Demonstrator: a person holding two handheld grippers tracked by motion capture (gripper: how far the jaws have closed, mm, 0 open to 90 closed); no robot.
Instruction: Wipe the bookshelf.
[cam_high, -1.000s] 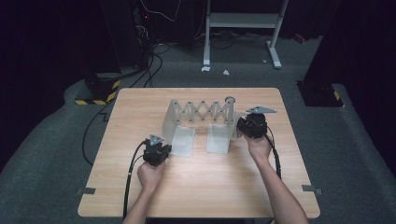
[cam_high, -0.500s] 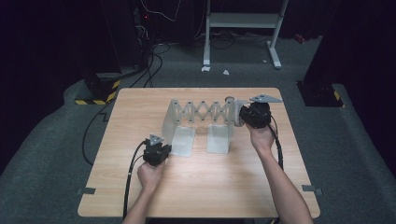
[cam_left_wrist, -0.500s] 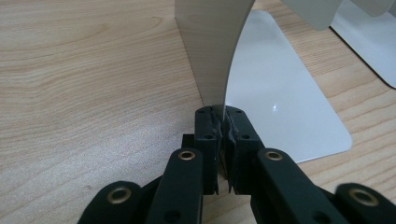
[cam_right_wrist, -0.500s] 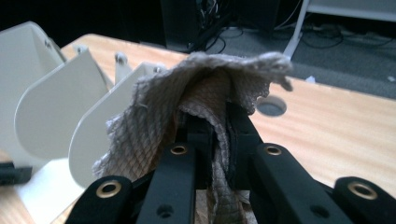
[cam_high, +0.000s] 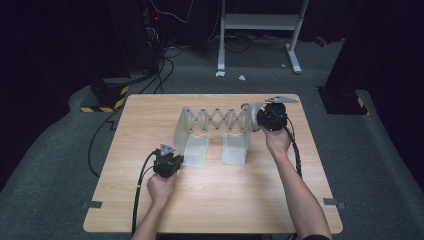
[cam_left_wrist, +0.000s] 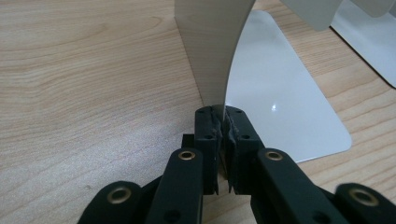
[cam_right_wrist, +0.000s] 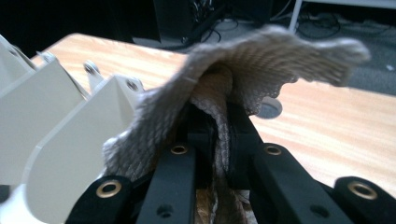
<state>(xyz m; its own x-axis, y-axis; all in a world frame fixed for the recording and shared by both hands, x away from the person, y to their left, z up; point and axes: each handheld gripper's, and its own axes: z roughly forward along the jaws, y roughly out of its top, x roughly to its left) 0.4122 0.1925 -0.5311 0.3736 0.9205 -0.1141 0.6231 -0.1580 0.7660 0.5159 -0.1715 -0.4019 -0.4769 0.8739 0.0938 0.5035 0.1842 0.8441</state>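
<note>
My left gripper (cam_left_wrist: 223, 140) pinches the near edge of the white bookend rack's (cam_high: 215, 132) left upright plate. Farther right, my right gripper (cam_right_wrist: 215, 126) clamps a folded beige cloth (cam_right_wrist: 243, 65) against the rack's right end. The rack stands mid-table (cam_high: 225, 200); beyond it are grey carpet and dark cabinets.

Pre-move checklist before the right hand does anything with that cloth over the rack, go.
1. Left gripper shut on the rack's left upright plate: ok.
2. Right gripper shut on the beige cloth: ok.
3. Cloth lifted off the table: ok.
4. Expandable rack upright, both base plates flat: ok.
5. Cloth free of the scissor links: cannot tell, it hangs close to the right end.
6. Cables clear of the rack: ok.
</note>
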